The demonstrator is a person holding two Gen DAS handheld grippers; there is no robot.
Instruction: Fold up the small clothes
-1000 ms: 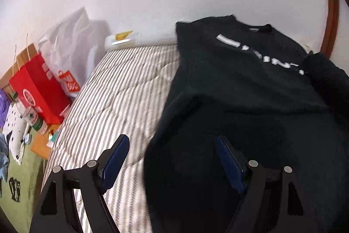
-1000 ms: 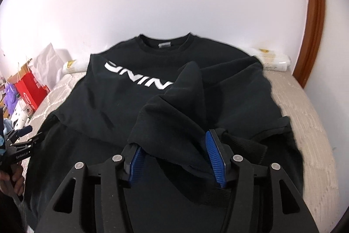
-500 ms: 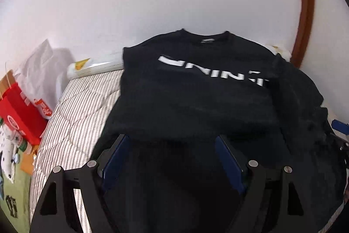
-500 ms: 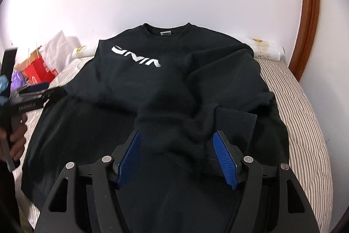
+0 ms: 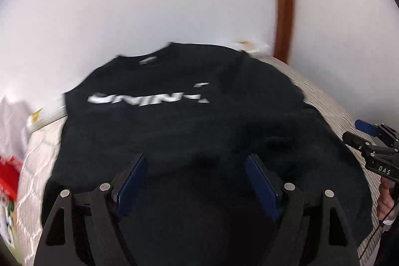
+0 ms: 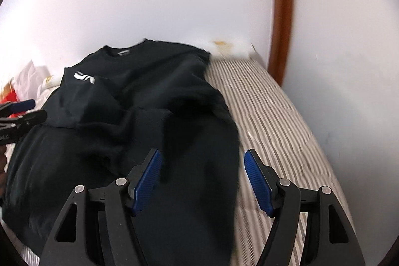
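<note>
A black sweatshirt (image 5: 174, 131) with white lettering (image 5: 147, 100) lies face up on the striped bed (image 6: 269, 116), collar toward the wall. One sleeve (image 6: 139, 121) is folded in across its chest and hides part of the lettering. My left gripper (image 5: 195, 161) hovers open over the lower middle of the sweatshirt with nothing between its pads. My right gripper (image 6: 202, 156) stands open over the sweatshirt's right edge, black cloth below it but not pinched. Each gripper shows at the edge of the other's view: right gripper (image 5: 369, 141), left gripper (image 6: 22, 111).
A white bolster (image 6: 232, 47) lies at the head of the bed against the white wall. A brown wooden frame (image 5: 284, 4) rises at the back right. A red bag (image 5: 7, 173) and a white plastic bag (image 5: 12, 114) stand off the bed's left side. Striped mattress shows right of the sweatshirt.
The right gripper let go of the folded sleeve, opened and moved right to the sweatshirt's edge. The left gripper swung right from the bed's left side to over the sweatshirt's middle.
</note>
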